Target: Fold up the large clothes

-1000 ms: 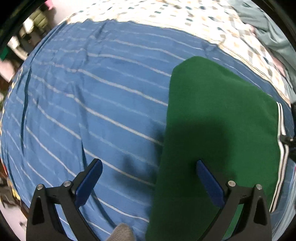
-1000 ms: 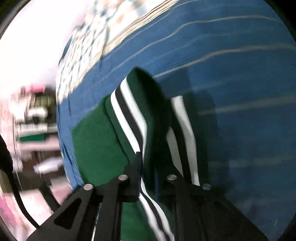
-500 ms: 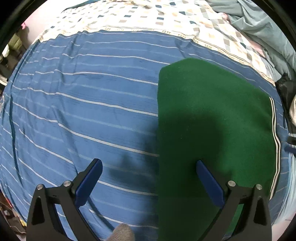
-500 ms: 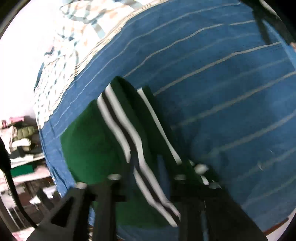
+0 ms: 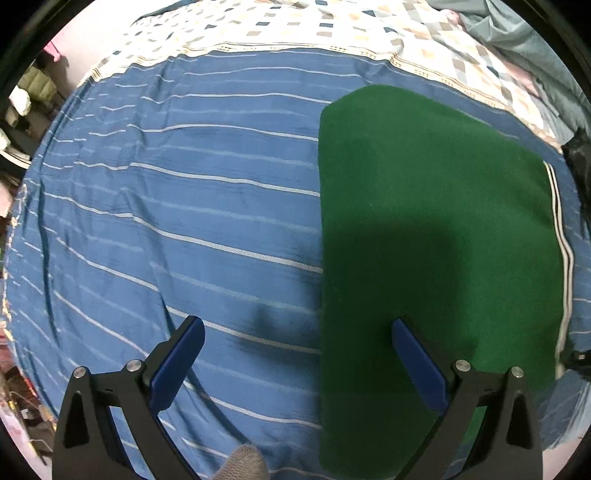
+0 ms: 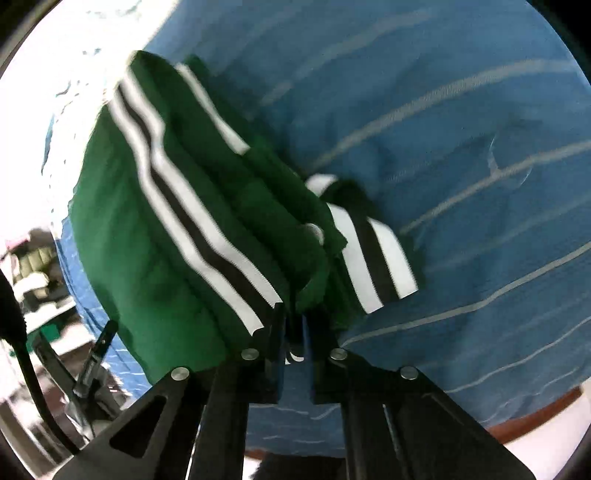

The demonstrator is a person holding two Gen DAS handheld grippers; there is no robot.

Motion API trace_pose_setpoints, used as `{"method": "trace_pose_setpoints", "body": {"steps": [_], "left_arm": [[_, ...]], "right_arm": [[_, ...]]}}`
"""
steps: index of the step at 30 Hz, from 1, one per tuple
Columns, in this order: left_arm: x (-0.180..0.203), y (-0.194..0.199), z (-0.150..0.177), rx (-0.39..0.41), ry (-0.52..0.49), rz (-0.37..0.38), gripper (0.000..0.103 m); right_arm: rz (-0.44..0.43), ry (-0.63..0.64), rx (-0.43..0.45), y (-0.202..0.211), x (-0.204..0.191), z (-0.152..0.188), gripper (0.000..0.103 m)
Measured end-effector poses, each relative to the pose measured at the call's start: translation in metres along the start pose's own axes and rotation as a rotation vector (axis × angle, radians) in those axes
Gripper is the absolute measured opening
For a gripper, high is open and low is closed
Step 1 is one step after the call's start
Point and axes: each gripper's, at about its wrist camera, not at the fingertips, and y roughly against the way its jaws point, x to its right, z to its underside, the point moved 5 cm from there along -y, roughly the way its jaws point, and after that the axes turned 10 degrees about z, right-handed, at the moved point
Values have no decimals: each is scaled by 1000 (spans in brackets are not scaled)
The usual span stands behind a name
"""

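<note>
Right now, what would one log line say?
left gripper: open, empty | right gripper: shut on green garment | surface: blue striped bedsheet

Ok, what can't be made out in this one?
- Left wrist view: garment's near end, hidden behind the open left gripper.
- Left wrist view: right gripper, cut off by the right edge.
- Right wrist view: stripes and snap button, motion-blurred.
- Right wrist view: fabric inside the shut right gripper, hidden by its fingers.

I see a bed (image 5: pixel 221 206) under a blue striped sheet, folded green garment (image 5: pixel 436 221) lying on it, checked bedding (image 5: pixel 332 33) beyond.
</note>
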Motion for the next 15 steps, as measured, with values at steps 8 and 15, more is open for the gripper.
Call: {"method": "trace_pose_setpoints", "body": {"steps": [8, 15], "left_arm": [[15, -4, 3, -20, -31, -61, 103], [14, 0, 2, -27, -9, -68, 103]], "right_arm": [[67, 16, 0, -17, -6, -10, 7], [19, 106, -71, -8, -8, -12, 22]]}}
